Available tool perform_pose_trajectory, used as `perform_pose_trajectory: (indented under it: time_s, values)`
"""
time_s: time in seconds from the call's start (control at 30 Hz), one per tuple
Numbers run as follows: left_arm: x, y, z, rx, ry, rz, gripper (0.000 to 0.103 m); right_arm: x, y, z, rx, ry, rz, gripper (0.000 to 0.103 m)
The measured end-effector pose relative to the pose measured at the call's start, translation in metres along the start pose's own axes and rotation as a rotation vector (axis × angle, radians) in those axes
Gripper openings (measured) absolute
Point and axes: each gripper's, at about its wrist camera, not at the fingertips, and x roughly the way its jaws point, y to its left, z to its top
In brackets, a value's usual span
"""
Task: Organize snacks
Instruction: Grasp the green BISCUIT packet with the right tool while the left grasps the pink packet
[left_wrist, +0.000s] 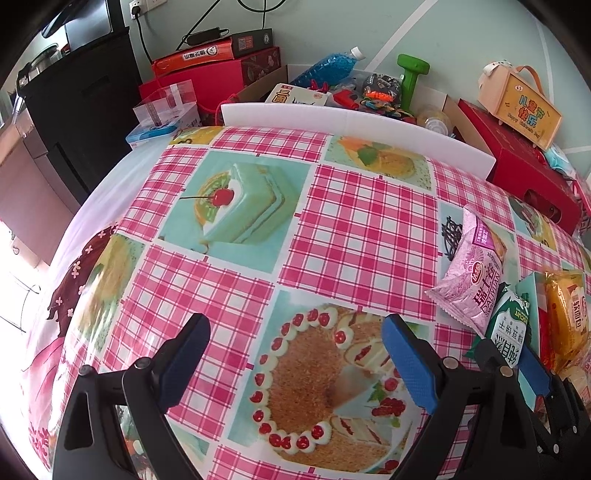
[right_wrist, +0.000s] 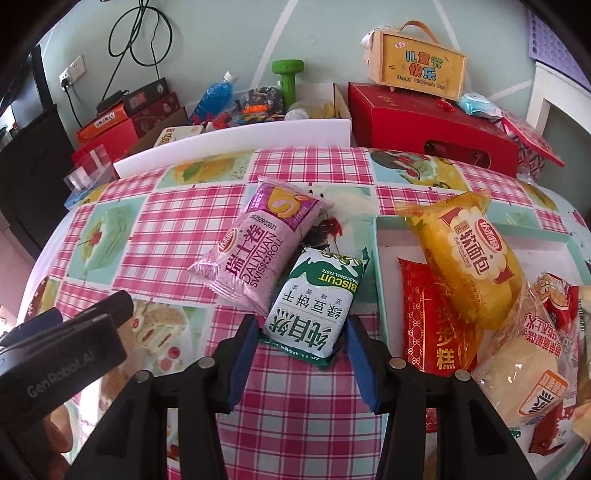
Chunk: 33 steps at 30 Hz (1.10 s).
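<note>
Straddling the green biscuit packet (right_wrist: 317, 309) on the checked surface (right_wrist: 177, 229), the right hand-held gripper (right_wrist: 301, 360) pinches its near end, presumably to lift it into the box (right_wrist: 384, 258); the left hand-held gripper (left_wrist: 295, 354) hangs spread, empty.

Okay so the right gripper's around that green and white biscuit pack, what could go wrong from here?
1. The right gripper grips only the near end of the biscuit pack, so the slick wrapper may slip or swing when lifted.
2. The pack's far left edge touches the pink Swiss roll pack; lifting could drag it along.
3. The tray already looks crowded, and the yellow bread pack leans over its rim, so another pack might knock it off.
</note>
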Motion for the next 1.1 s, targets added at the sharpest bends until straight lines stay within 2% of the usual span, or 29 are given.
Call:
perform_pose_trajectory:
  time_s: [0.57,0.83,1.1]
  values:
    - [0.001,0.003,0.001,-0.001,0.001,0.008,0.094,0.011,-0.005,0.011,0.087,0.024,0.000,0.053]
    - [-0.004,0.003,0.001,0.000,-0.004,0.006,0.094,0.011,-0.005,0.012,0.078,0.036,-0.023,0.045]
    - [-0.011,-0.004,0.000,0.015,-0.014,-0.019,0.094,0.003,-0.006,0.005,0.056,0.035,-0.017,0.044]
